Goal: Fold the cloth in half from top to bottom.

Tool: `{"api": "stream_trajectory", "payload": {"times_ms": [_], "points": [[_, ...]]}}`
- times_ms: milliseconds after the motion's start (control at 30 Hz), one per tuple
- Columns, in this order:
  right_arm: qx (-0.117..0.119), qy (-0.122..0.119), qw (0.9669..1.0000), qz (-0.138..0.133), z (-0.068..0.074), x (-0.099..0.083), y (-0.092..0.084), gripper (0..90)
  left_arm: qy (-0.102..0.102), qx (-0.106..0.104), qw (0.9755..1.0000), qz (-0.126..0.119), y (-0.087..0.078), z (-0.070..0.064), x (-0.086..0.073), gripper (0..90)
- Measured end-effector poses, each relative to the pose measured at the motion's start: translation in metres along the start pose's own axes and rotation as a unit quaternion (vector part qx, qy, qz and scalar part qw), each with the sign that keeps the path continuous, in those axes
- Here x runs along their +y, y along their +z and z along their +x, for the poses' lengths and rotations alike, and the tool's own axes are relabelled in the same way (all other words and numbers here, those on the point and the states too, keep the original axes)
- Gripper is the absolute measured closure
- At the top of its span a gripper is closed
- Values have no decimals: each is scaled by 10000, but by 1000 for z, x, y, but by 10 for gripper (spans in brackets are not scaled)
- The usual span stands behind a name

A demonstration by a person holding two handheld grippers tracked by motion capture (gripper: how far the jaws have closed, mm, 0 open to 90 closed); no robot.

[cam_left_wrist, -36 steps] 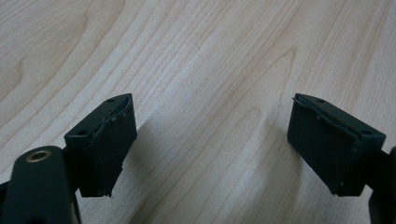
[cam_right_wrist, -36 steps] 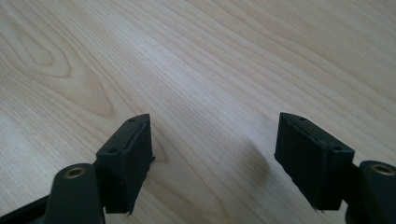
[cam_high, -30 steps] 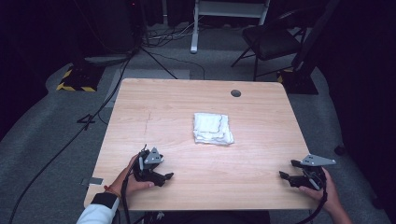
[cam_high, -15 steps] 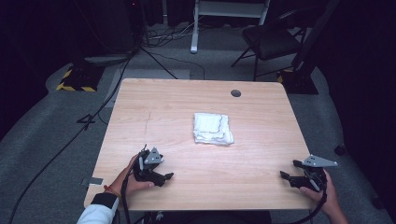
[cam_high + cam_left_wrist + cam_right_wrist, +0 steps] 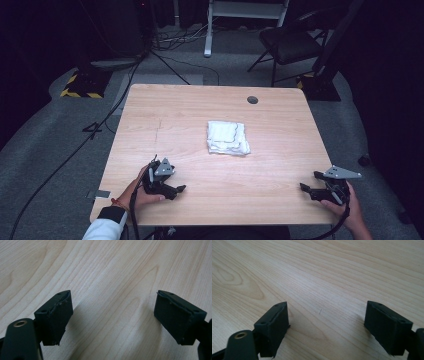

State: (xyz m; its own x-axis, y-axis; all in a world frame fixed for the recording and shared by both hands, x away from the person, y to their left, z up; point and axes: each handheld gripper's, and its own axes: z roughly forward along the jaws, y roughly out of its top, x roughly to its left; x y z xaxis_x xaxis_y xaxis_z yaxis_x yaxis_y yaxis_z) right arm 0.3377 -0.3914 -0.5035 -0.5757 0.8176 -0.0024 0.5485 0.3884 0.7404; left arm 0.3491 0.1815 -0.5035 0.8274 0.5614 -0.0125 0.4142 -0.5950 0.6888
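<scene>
A dark room with a grey floor is seen around a light wooden bench (image 5: 170, 125). Black cables (image 5: 65, 160) are laid on the floor, and a dark chair (image 5: 290, 42) is placed past the far edge of the bench. A small round hole (image 5: 252, 100) is cut in the bench top near that far edge.

The left hand-held gripper (image 5: 175, 190) is held low at the near left part of the bench by a hand (image 5: 137, 192) with a white sleeve (image 5: 105, 230). In the left gripper view, its jaws are seen spread wide, and nothing but bare wood is found between them.

The right hand-held gripper (image 5: 306, 189) is held at the near right corner of the bench. In the right gripper view, its jaws are also seen wide apart over bare wood, with nothing gripped.

A folded white cloth (image 5: 227, 137) is laid flat near the middle of the bench. It is found ahead of both hand-held grippers, farther from the person, and well apart from each. It is touched by neither one.
</scene>
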Motion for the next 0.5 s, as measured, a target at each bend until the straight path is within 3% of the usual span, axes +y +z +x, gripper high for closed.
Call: {"api": "stream_trajectory", "payload": {"times_ms": [500], "points": [[-7,16,10000,-5,-1,0,0,206,3,-1,10000,3,0,0,0,157]]}}
